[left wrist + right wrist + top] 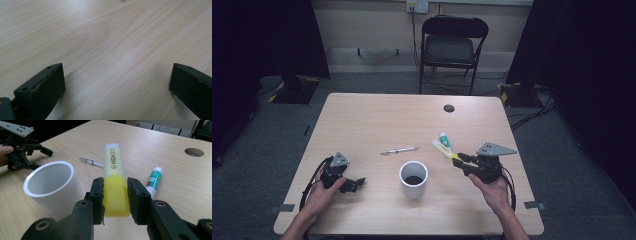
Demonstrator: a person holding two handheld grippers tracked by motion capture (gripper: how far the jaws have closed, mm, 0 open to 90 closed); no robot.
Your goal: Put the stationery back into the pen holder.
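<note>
**Right gripper clamps a yellow highlighter beside a white cup**

A pale wooden table [377,115] is seen from above, with a person's forearms coming in from the bottom edge. The right gripper [460,162], held in the person's right hand [492,189], has its two black jaws closed on the body of a yellow highlighter [444,150]. In the right gripper view the highlighter [115,182] points away from the camera, its frosted cap end out in front of the jaws and its yellow body squeezed between them. It is held just above the table surface, to the right of a white cup [413,178] that stands upright near the middle of the table's near half.

Just past the highlighter lies a small glue stick [444,139] with a green and white label, flat on the table. A clear pen [400,150] lies on the table beyond the cup.

The left gripper [354,184] rests low at the table's left near corner, held in the person's left hand [323,192], well apart from the cup. In the left gripper view its jaws stand wide apart with bare wood between them, gripping nothing.

A black folding chair [452,45] stands beyond the far edge of the table.
</note>
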